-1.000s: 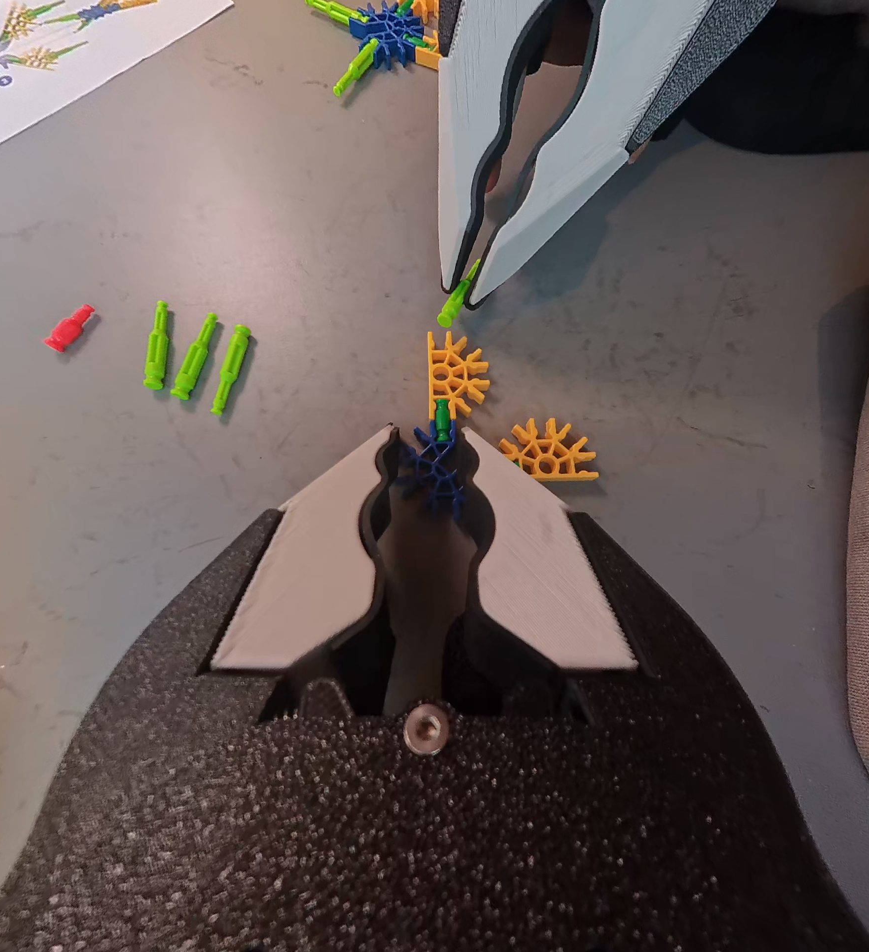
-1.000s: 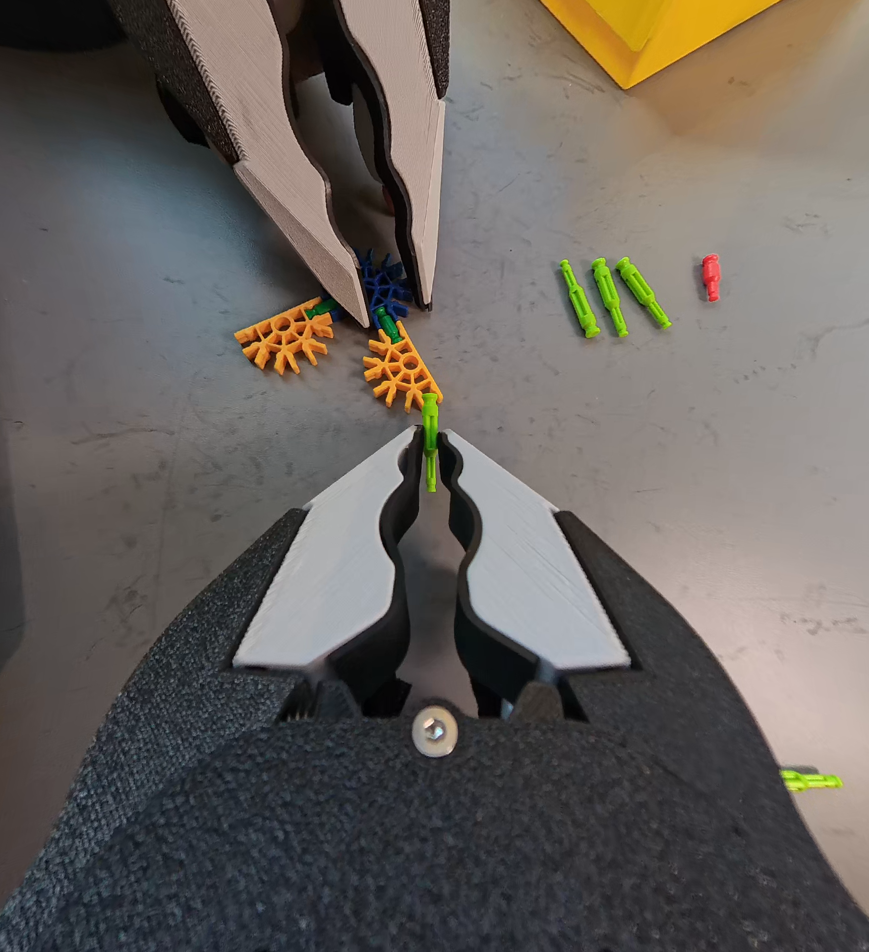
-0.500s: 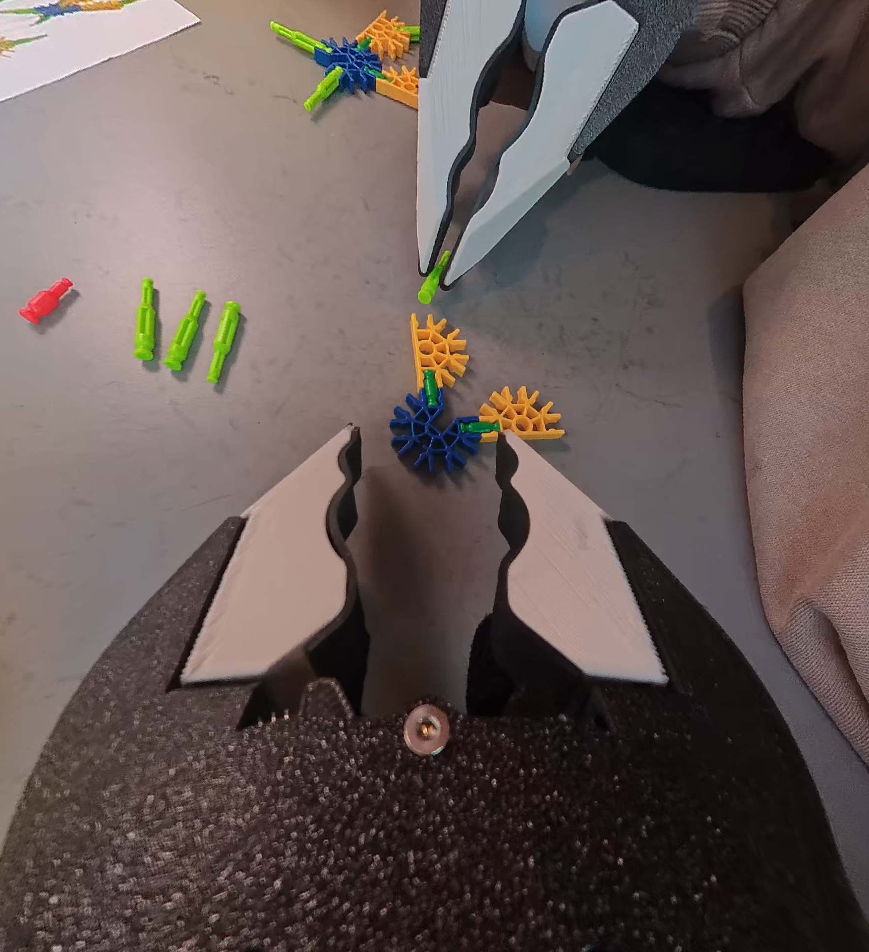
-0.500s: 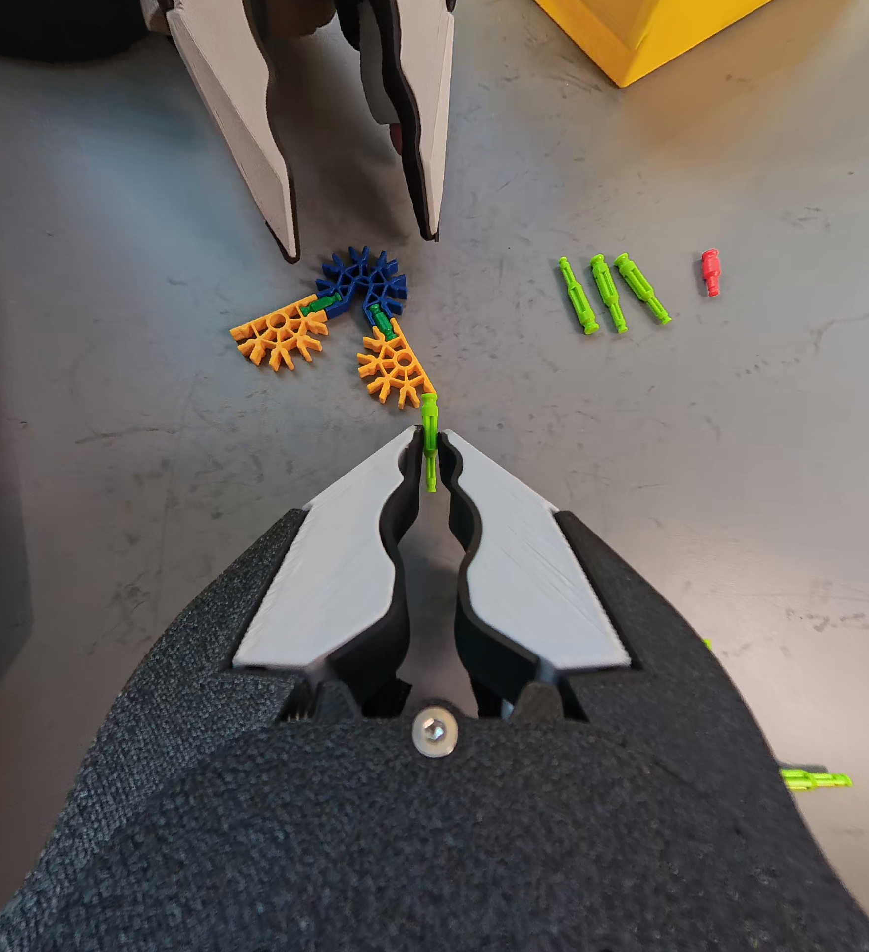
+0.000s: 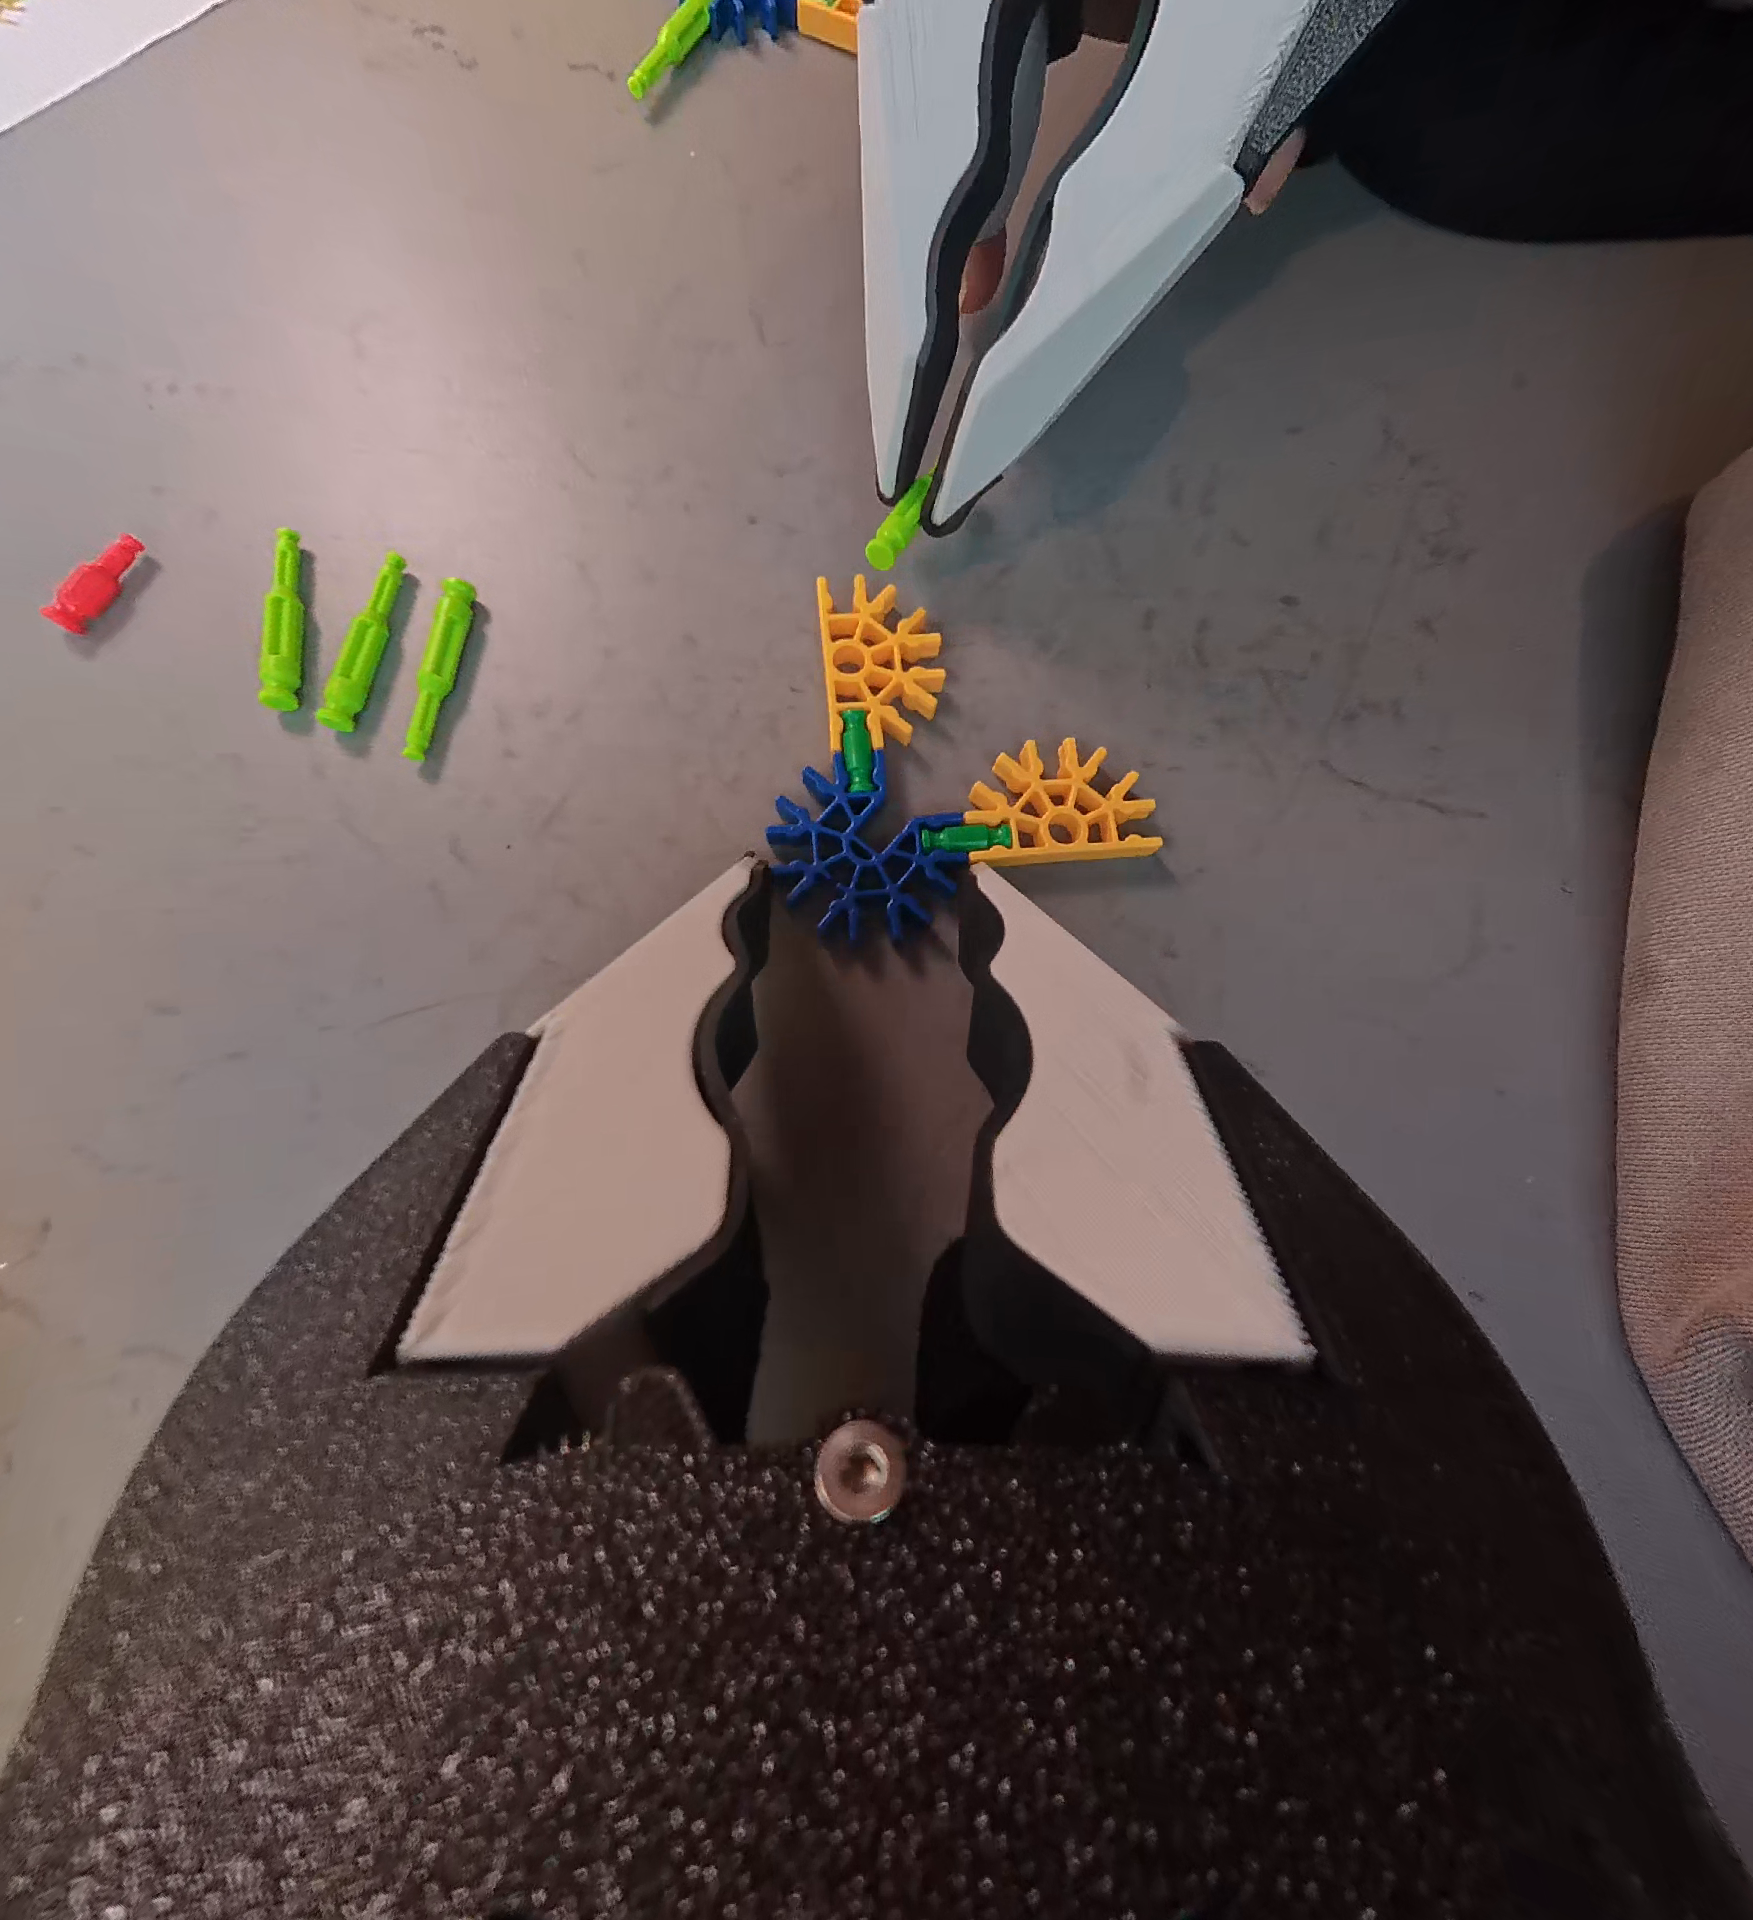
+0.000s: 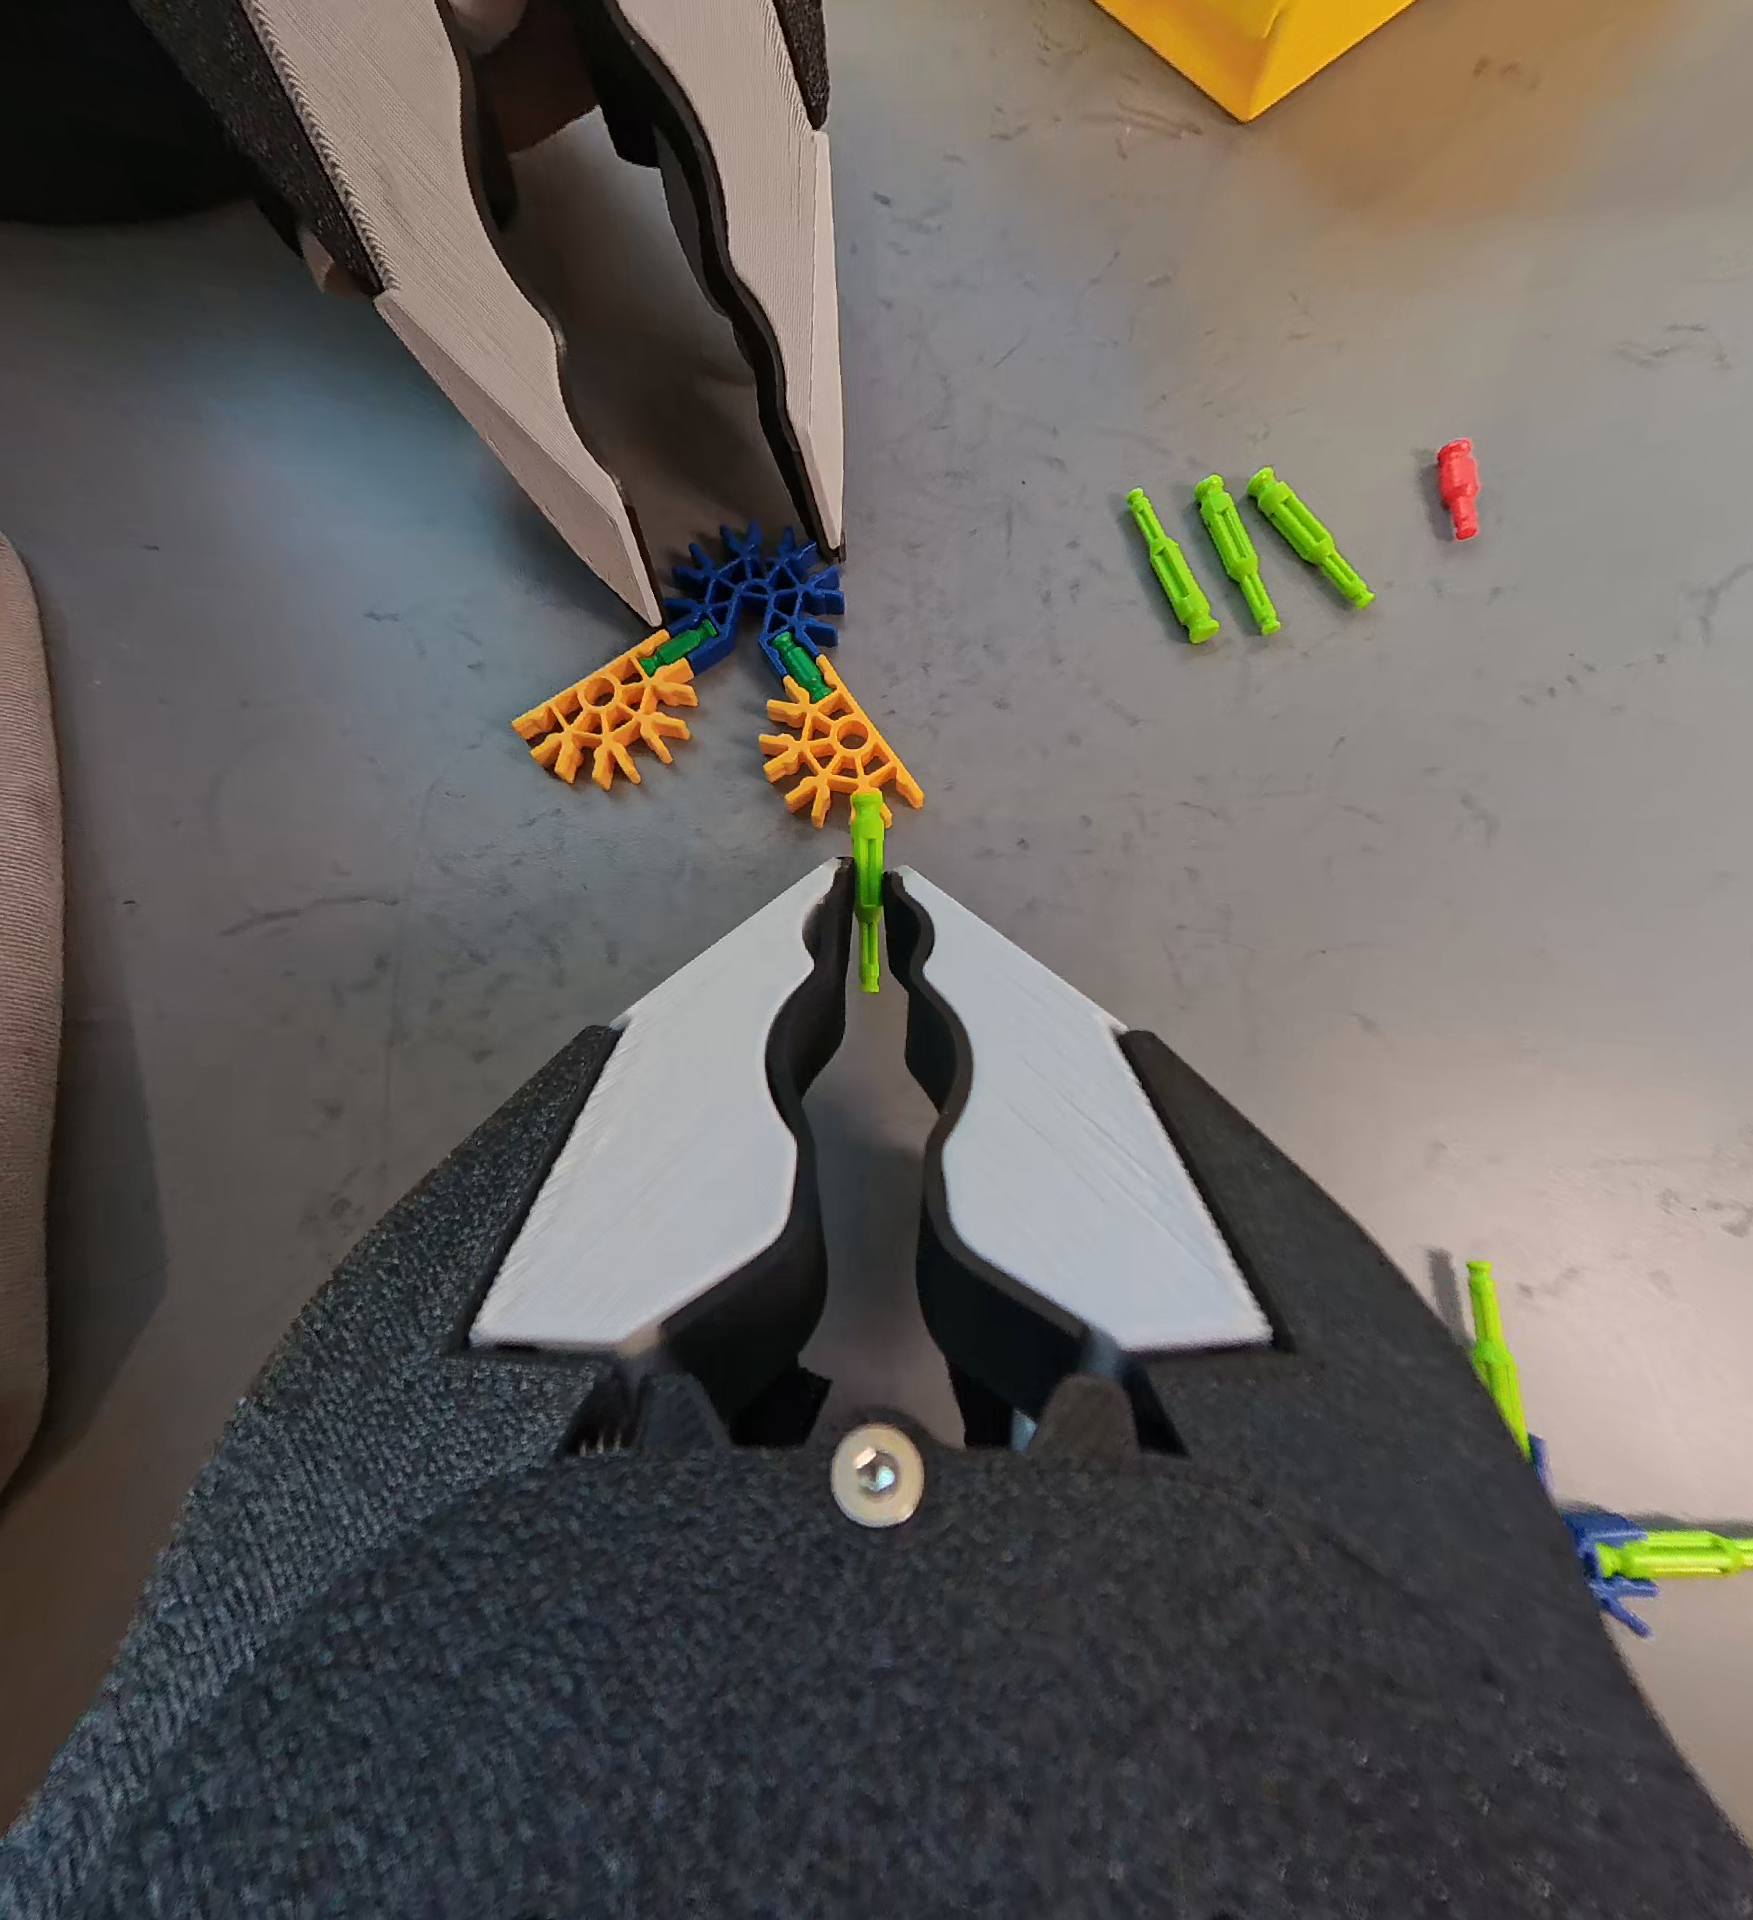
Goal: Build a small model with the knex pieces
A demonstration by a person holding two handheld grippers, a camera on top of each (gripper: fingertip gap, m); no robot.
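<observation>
A flat blue snowflake connector (image 5: 856,857) lies on the grey table, joined by two short dark green rods to two yellow fan connectors (image 5: 877,660) (image 5: 1059,816). My left gripper (image 5: 864,883) is open, its fingertips close on either side of the blue connector (image 6: 758,592). My right gripper (image 6: 864,873) is shut on a light green rod (image 6: 867,842). The rod's free end is at the edge of the nearer yellow connector (image 6: 836,753). In the left wrist view the right gripper (image 5: 919,509) comes in from the top.
Three loose light green rods (image 5: 363,655) and a red piece (image 5: 93,597) lie to the left. Another blue, green and yellow assembly (image 5: 737,21) and a printed sheet (image 5: 20,62) are at the far edge. A yellow box (image 6: 1256,42) and beige fabric (image 5: 1745,935) border the area. The red piece (image 5: 93,597) is about 15 cm from both grippers' fingertips. The right camera catches it too, in the right wrist view (image 6: 1447,475).
My left gripper let go of the blue connector and opened wide. It has since moved back in and narrowed around the connector, now lying flat. The right gripper kept its rod by the yellow connector.
</observation>
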